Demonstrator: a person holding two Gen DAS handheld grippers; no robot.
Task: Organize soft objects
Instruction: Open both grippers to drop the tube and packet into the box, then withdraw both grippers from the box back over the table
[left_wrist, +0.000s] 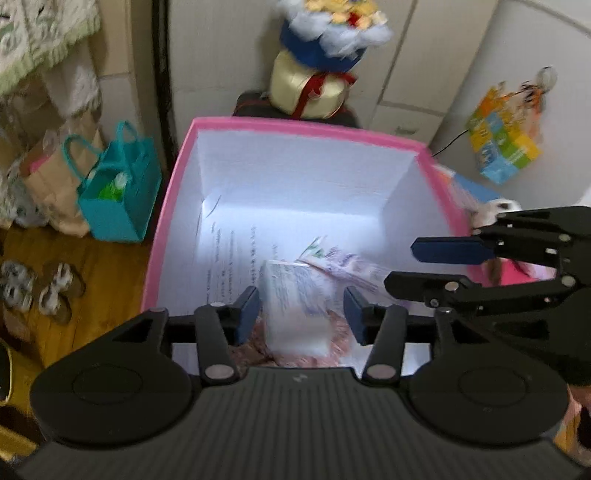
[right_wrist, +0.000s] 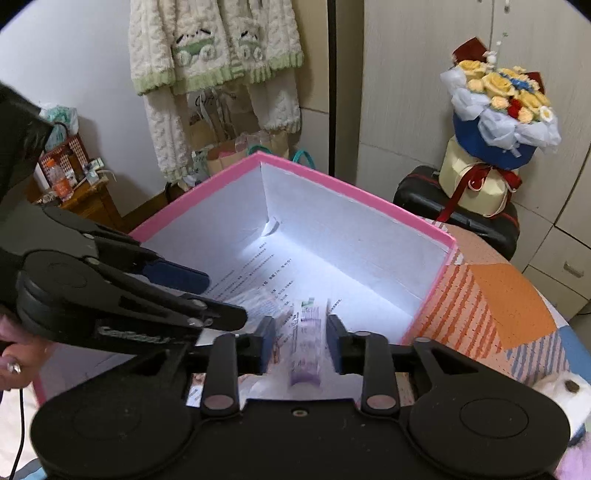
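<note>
Between the left gripper's (left_wrist: 301, 314) parted blue pads sits a white, faintly printed soft packet (left_wrist: 295, 306), blurred; there is a gap on each side, so the pads seem not to press on it. Between the right gripper's (right_wrist: 301, 341) slightly parted pads lies a slim purple-and-white soft pack (right_wrist: 304, 347), also apparently loose. Both grippers hover over one open pink-rimmed cardboard box with white inner walls (right_wrist: 369, 199). Inside it lie the two packs, printed paper sheets (right_wrist: 258, 273) lining the floor, and something pinkish under the left claw.
</note>
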